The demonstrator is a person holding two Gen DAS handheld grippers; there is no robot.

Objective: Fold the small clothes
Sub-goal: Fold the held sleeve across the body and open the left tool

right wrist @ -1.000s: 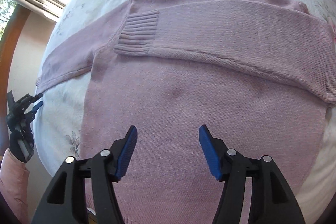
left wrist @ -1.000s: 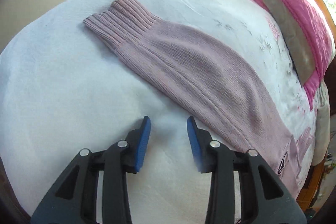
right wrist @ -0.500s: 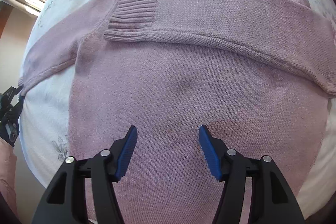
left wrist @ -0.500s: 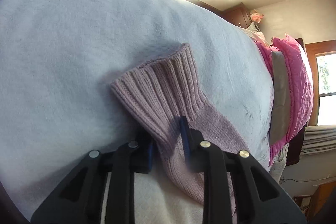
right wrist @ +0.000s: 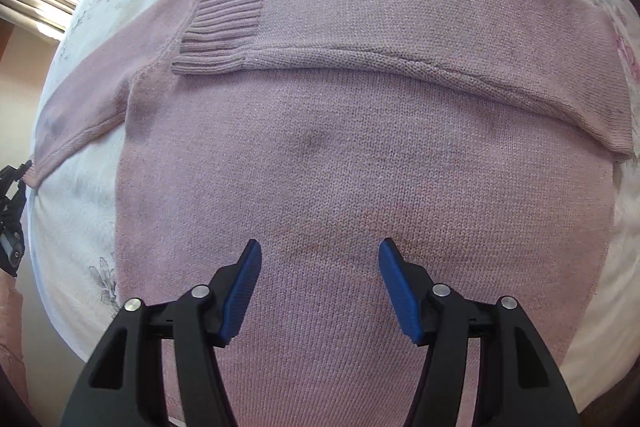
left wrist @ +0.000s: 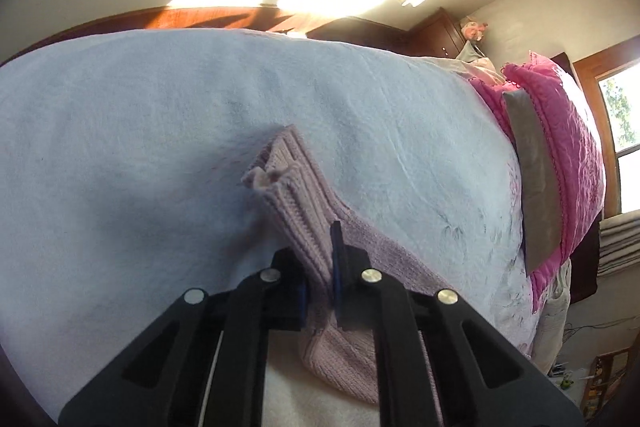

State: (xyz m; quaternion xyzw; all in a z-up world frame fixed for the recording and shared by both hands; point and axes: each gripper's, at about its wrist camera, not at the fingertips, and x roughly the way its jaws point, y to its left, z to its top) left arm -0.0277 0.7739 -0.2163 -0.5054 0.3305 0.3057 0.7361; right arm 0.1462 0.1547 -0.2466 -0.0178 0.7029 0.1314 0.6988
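1. On the white floral bedspread (right wrist: pixel 76 227) a dusty-pink knitted sweater (right wrist: pixel 360 167) lies flat, one sleeve folded across its chest with the ribbed cuff (right wrist: pixel 224 31) near the opposite shoulder.
2. The right gripper (right wrist: pixel 320 279) hovers over the sweater's lower body, jaws wide apart, holding nothing.
3. The left gripper (left wrist: pixel 318 279) pinches the other sleeve's cuff (left wrist: pixel 292 183), bunching it upright; its far tip looks frayed, though blurred.
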